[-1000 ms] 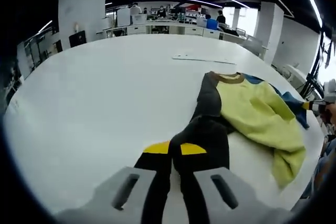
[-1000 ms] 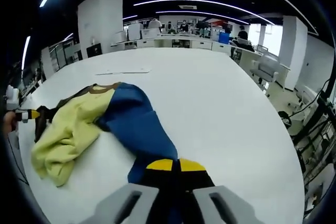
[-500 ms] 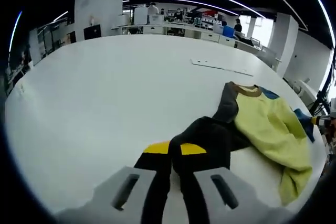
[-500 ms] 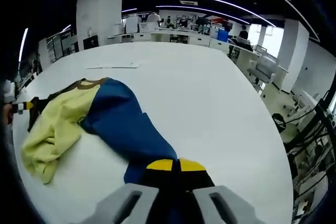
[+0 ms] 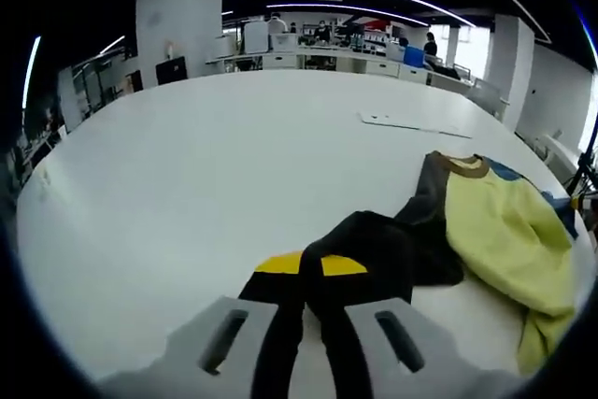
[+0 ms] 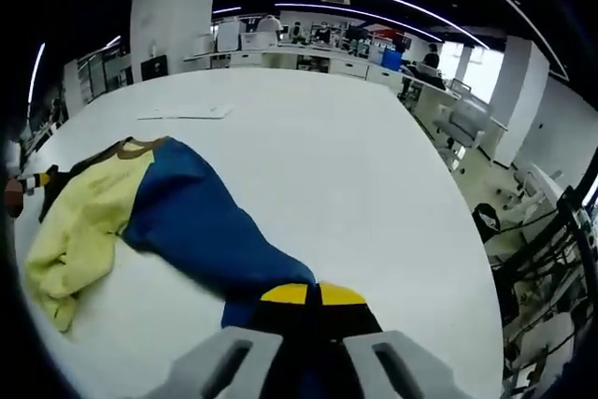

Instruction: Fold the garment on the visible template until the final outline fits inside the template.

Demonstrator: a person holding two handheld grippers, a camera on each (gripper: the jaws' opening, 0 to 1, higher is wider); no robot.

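A rumpled yellow, blue and black cloth garment (image 5: 486, 231) with a brown collar lies on the broad white counter (image 5: 206, 165). The left tool (image 5: 311, 273) is clamped on its black sleeve, and the right tool (image 6: 313, 301) is clamped on its blue sleeve (image 6: 201, 231).

One garment (image 5: 486, 231) lies on one white table (image 5: 187, 175), with one flat template sheet (image 5: 416, 122) at the far side. Two grippers, left (image 5: 311, 273) and right (image 6: 313, 301), each pinch a sleeve.
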